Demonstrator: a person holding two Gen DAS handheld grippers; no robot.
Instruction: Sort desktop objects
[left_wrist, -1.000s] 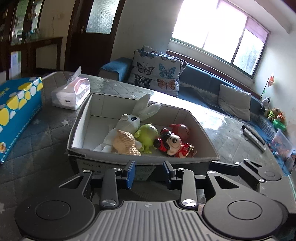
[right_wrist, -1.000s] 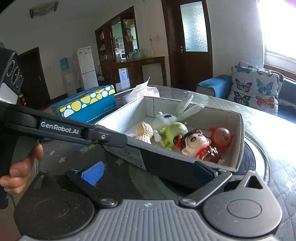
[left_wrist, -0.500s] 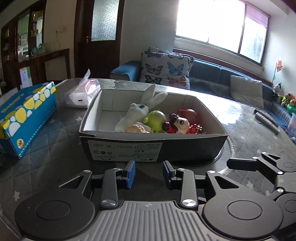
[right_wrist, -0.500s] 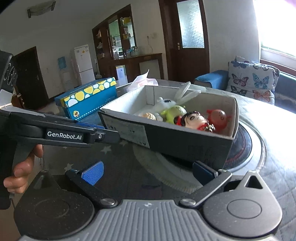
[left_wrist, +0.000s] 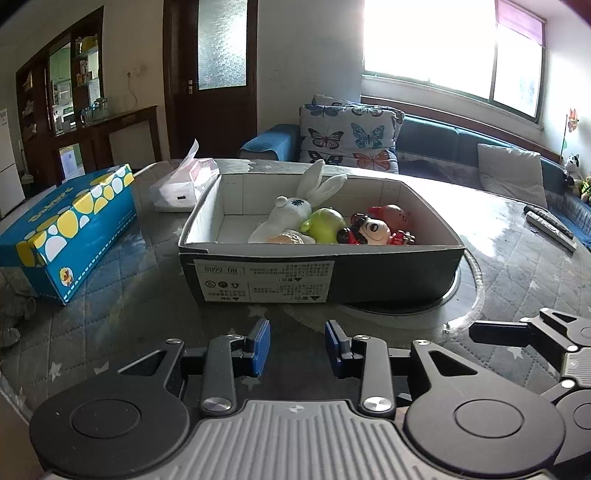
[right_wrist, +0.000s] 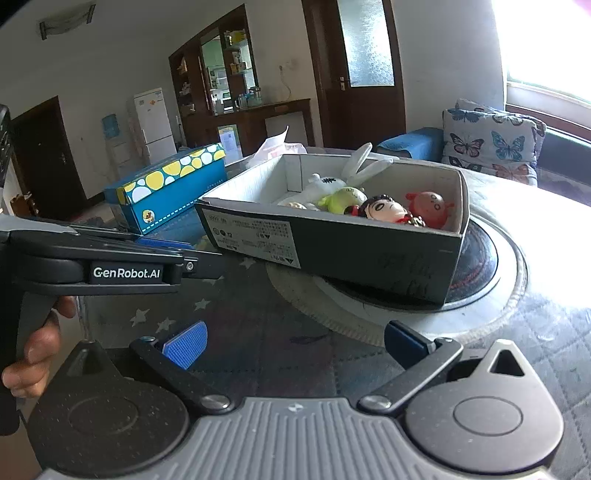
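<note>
Both claws hang short of the dark open cardboard box (left_wrist: 321, 275) near the table's (left_wrist: 110, 295) front edge: left gripper (left_wrist: 297, 347) half open, empty; right gripper (right_wrist: 295, 343) spread wide, empty. Inside the box lie a white plush rabbit (left_wrist: 291, 214), a green round toy (left_wrist: 325, 230) and a red-and-black doll (left_wrist: 373, 230).

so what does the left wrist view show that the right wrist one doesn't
Only the left wrist view shows the window, the grey cushion, the remotes on the table and the left gripper with open, empty jaws.

Only the right wrist view shows the fridge, a hand on the left gripper's handle and the right gripper, open wide and empty.

Both show the box of toys, the rabbit, the blue carton, the tissue pack and the butterfly cushion.
</note>
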